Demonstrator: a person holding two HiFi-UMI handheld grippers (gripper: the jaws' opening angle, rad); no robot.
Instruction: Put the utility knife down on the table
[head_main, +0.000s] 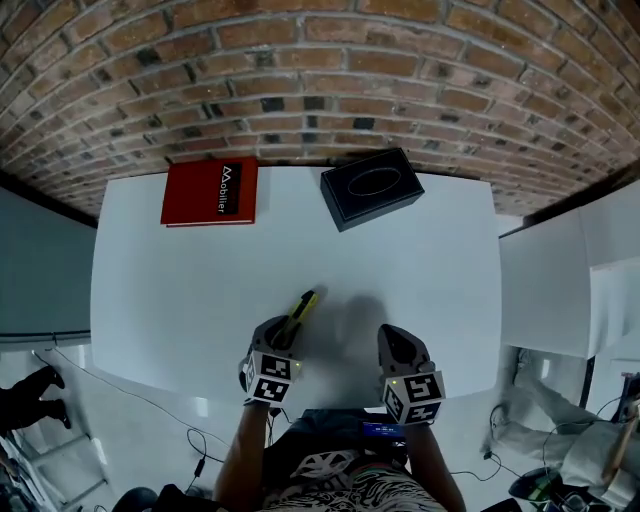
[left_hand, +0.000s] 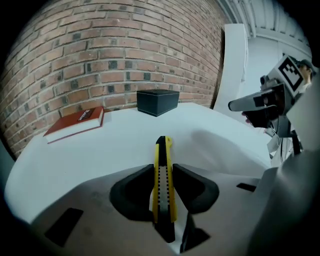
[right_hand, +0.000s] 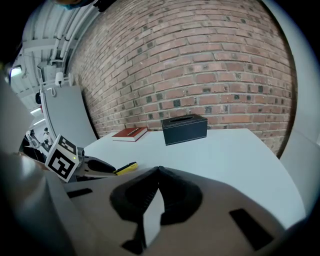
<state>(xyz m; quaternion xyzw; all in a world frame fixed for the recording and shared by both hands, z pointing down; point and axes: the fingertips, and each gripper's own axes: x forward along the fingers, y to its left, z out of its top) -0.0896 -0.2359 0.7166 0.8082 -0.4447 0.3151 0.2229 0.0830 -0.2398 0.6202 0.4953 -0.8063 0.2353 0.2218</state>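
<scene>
A yellow and black utility knife (left_hand: 163, 172) is clamped between the jaws of my left gripper (left_hand: 163, 176), its tip pointing away toward the far wall. From the head view the utility knife (head_main: 300, 310) sticks out ahead of the left gripper (head_main: 282, 338) over the near part of the white table (head_main: 200, 290). Whether the knife touches the table I cannot tell. My right gripper (head_main: 392, 342) is beside it on the right, its jaws pressed together with nothing between them. In the right gripper view the knife's yellow end (right_hand: 126, 168) shows at the left gripper (right_hand: 95, 167).
A red book (head_main: 211, 191) lies at the far left of the table. A black tissue box (head_main: 372, 187) stands at the far middle. A brick wall (head_main: 320, 70) runs behind the table. A white cabinet (head_main: 560, 280) stands to the right.
</scene>
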